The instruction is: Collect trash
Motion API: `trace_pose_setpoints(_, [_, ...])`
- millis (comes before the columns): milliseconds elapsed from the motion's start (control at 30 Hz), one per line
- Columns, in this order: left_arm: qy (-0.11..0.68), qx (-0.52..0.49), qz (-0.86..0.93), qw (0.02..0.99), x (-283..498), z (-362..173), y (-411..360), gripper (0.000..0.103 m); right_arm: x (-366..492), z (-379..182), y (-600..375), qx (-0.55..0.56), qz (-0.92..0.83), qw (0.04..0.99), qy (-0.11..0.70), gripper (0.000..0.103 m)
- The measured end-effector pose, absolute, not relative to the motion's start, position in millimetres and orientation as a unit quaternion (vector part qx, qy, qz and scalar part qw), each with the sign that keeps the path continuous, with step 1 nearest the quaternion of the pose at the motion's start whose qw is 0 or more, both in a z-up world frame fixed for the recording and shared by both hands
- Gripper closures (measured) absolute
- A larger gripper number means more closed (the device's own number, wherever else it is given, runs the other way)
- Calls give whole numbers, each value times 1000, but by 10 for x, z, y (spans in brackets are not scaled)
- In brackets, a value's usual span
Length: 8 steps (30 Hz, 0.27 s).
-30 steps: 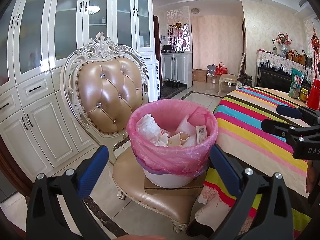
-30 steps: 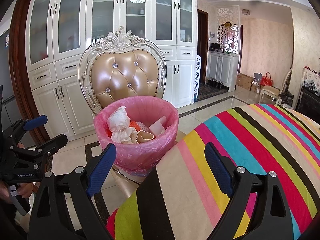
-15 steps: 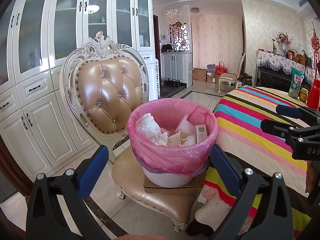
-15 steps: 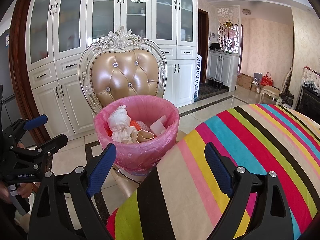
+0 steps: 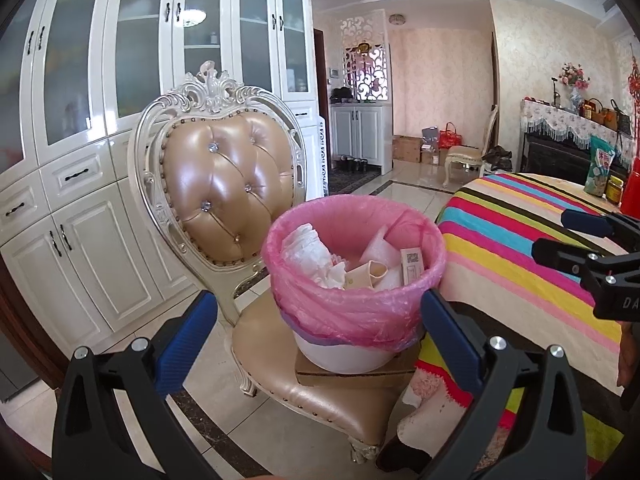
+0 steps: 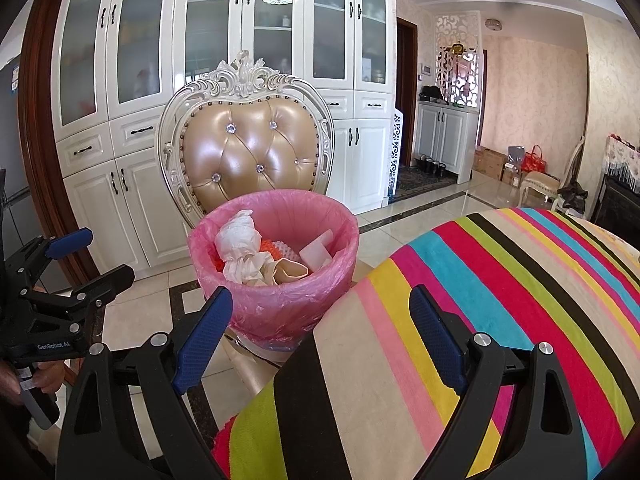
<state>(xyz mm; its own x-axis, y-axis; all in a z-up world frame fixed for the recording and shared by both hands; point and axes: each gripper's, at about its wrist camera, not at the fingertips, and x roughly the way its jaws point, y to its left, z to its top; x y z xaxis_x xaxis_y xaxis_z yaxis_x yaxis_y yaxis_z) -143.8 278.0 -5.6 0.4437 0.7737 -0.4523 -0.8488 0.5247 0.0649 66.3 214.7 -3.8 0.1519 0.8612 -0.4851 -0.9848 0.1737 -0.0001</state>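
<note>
Blue-padded and spread wide, my left tongs [image 5: 318, 332] hang with nothing between the fingers, framing the lower half of the bin ahead of them. My right tongs [image 6: 320, 332] gape just as wide and grip nothing either, poised over the near edge of the striped cloth [image 6: 500, 300] that covers the worktop. Just beyond both sits the trash bin [image 5: 356, 280], a white tub lined with a pink bag [image 6: 276, 304] folded over its rim. It rests on a flat piece of cardboard [image 5: 352, 374] laid on the seat of a tufted beige chair [image 5: 228, 184], right beside the worktop's edge. Inside the bin I see crumpled white paper [image 6: 238, 242], a beige folded piece [image 5: 370, 276], a small printed box [image 5: 412, 264] and something orange [image 6: 276, 248]. Farther along the worktop stand a green snack bag [image 5: 598, 168] and a small jar [image 5: 616, 196]. Behind the chair runs a wall of white cabinets [image 6: 224, 60] with glazed doors.
</note>
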Motion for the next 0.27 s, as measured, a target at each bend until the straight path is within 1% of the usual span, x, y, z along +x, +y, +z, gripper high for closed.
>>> trace_pose_setpoints(267, [221,-96,473,847,-1447,-64,2803,5,652,-49,2149,-162,622,742,192,19])
